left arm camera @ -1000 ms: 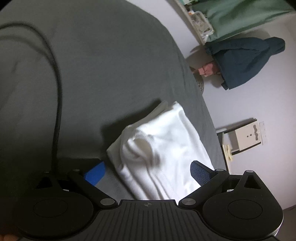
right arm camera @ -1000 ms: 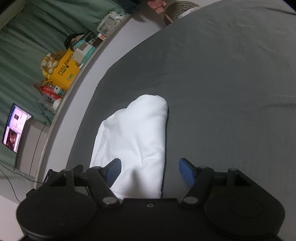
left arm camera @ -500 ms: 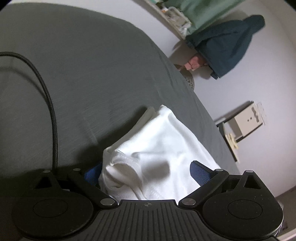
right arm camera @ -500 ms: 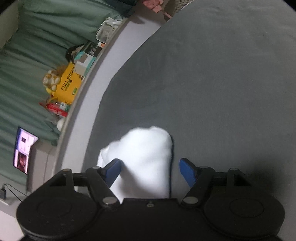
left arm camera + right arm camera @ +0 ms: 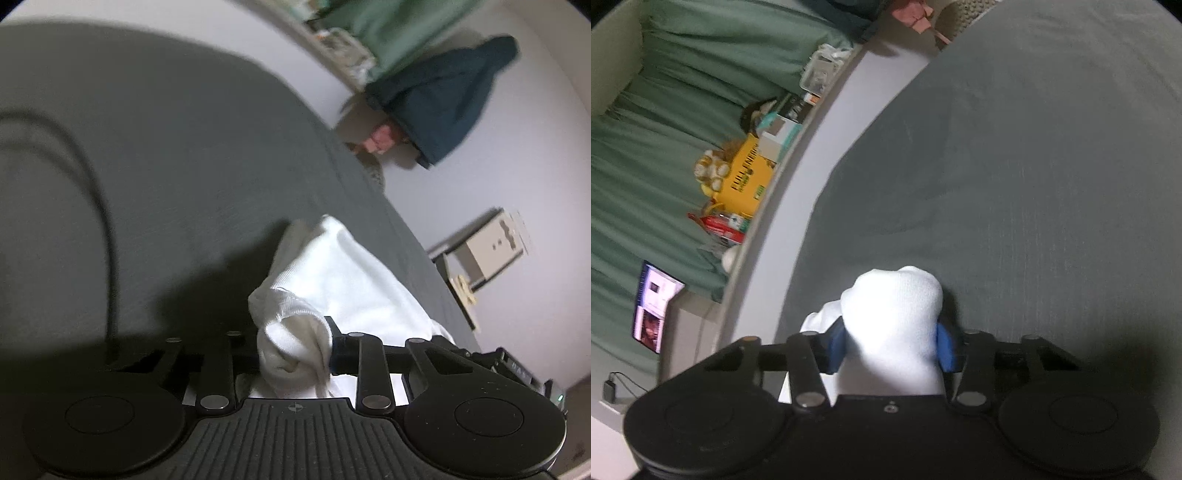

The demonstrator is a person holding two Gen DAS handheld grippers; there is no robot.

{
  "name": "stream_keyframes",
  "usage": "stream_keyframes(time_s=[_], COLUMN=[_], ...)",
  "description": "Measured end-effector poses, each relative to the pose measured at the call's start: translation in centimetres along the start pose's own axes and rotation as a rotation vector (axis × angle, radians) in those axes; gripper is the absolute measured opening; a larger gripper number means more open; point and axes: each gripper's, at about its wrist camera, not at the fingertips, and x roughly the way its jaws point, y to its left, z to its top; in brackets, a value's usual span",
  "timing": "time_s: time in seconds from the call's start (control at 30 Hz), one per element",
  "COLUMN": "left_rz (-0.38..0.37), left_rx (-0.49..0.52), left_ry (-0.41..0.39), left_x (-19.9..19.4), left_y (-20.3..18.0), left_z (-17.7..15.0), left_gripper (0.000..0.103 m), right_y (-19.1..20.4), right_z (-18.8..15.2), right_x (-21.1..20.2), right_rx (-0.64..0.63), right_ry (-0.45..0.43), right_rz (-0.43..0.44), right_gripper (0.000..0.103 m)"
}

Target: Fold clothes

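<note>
Both grippers pinch the white garment on the bed

We have the soft white knit garment (image 5: pixel 343 273) bunched on the dark grey bed (image 5: pixel 177 155). The left gripper (image 5: pixel 295 350) pinches one bunched end, the right gripper (image 5: pixel 890 339) another. We should keep both pinches level and carry the cloth evenly. Left of the garment a black cable (image 5: pixel 103 206) trails across the bed; beyond it hangs a dark blue coat (image 5: pixel 443 96)
</note>
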Motion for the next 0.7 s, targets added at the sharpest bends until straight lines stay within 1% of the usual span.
stream_keyframes(time_s=[0.1, 0.2, 0.27, 0.43, 0.57, 0.63, 0.7], left_rz=[-0.060, -0.136, -0.192, -0.330, -0.355, -0.365, -0.375], left_rx=[0.104, 0.234, 0.282, 0.370, 0.381, 0.385, 0.389], left_ry=[0.017, 0.050, 0.065, 0.127, 0.156, 0.171, 0.185], left_x=[-0.3, 0.5, 1.4, 5.6, 9.0, 10.7, 12.4], left_y=[-3.2, -8.1, -11.2, -19.7, -23.1, -24.7, -26.2], left_z=[-0.1, -1.5, -2.8, -7.2, -10.1, -11.5, -12.9], left_gripper=[0.026, 0.025, 0.025, 0.025, 0.025, 0.025, 0.025], right_y=[0.8, 0.5, -0.2, -2.8, -6.1, -8.4, -10.8], right_z=[1.1, 3.3, 5.2, 9.1, 11.8, 13.4, 14.0], right_x=[-3.4, -8.2, -12.5, -22.9, -26.8, -27.5, -27.1], right_rx=[-0.027, -0.033, -0.035, -0.043, -0.064, -0.029, 0.037], right_ry=[-0.062, -0.141, -0.195, -0.348, -0.428, -0.449, -0.480], right_rz=[-0.011, -0.049, -0.095, -0.225, -0.302, -0.310, -0.285], right_gripper=[0.045, 0.045, 0.045, 0.046, 0.046, 0.046, 0.046])
